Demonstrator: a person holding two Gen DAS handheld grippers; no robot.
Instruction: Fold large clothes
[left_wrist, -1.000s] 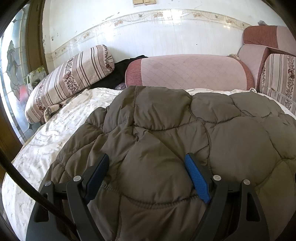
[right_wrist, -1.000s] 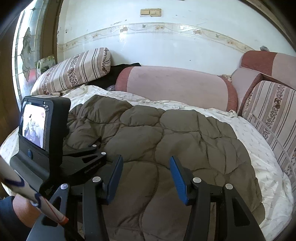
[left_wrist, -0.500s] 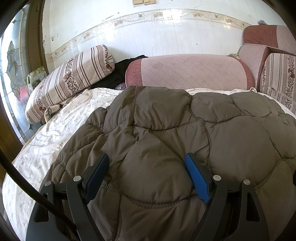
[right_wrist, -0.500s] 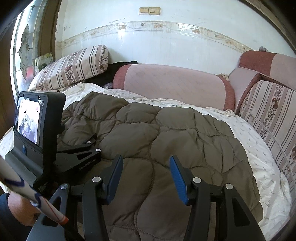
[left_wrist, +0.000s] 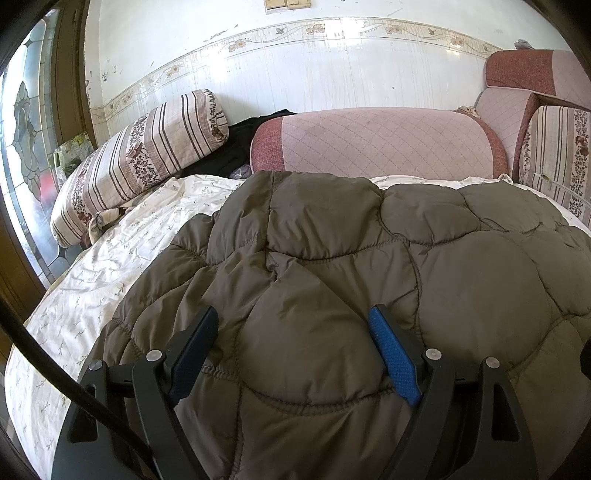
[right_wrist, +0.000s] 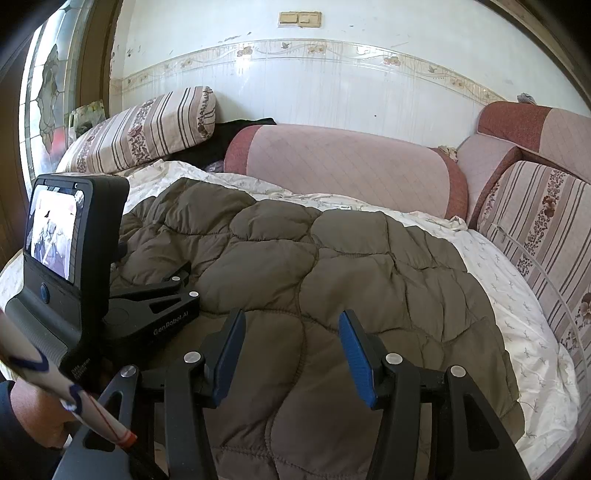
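I'm lining up the first fold: left gripper (left_wrist: 291, 350) and right gripper (right_wrist: 290, 354), both wide open and empty, over the coat's (right_wrist: 295, 258) near hem; next, pinch it.

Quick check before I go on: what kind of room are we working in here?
Most likely a bedroom or sitting room at home. A brown quilted coat lies spread on a white floral sheet, with a pink bolster cushion and a striped pillow against a tiled wall.
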